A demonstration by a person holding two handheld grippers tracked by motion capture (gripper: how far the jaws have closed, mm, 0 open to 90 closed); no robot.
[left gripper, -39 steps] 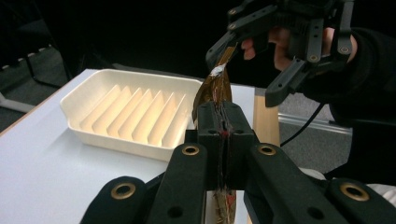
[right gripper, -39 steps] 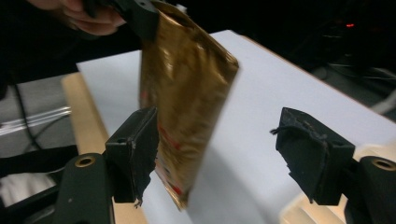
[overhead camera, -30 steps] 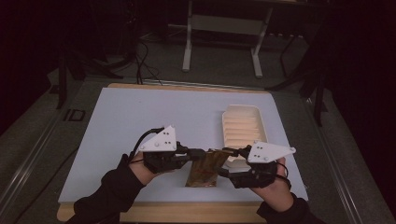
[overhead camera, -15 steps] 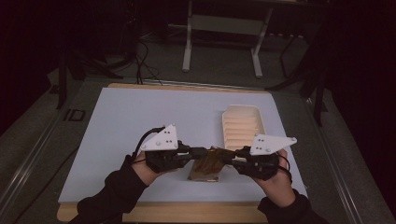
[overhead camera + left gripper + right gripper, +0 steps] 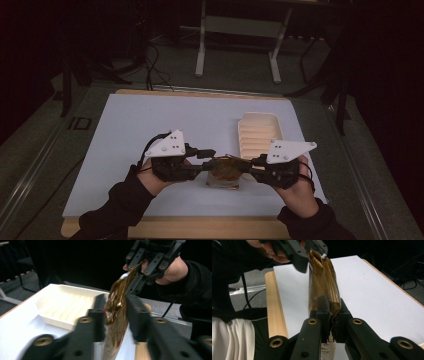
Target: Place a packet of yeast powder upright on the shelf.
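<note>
Centrally, near the front edge of the table, a crinkly brown packet hangs between the two grippers, lifted just above the white sheet that covers the table. From the left gripper view the left gripper has its black jaws closed on one edge of the packet, and farther off the other gripper pinches the packet's opposite end beside a hand. From the right gripper view the right gripper is clamped on the near end of the packet, whose glossy wrapper shows lengthwise ridges and a torn pale corner at its far top. Whether anything is inside the packet cannot be told. Beyond and to the right of the packet sits a cream tray with raised walls and a ribbed floor, nothing lying in it; in the left gripper view the same tray stands well apart from the jaws. In the high view the left gripper and right gripper each carry a grey three-cornered plate, with dark sleeves coming in from the bottom. A wooden strip edges the table's near side. The room beyond is dim, with a grey floor, trailing cables and the pale legs of a stand at the far side.
</note>
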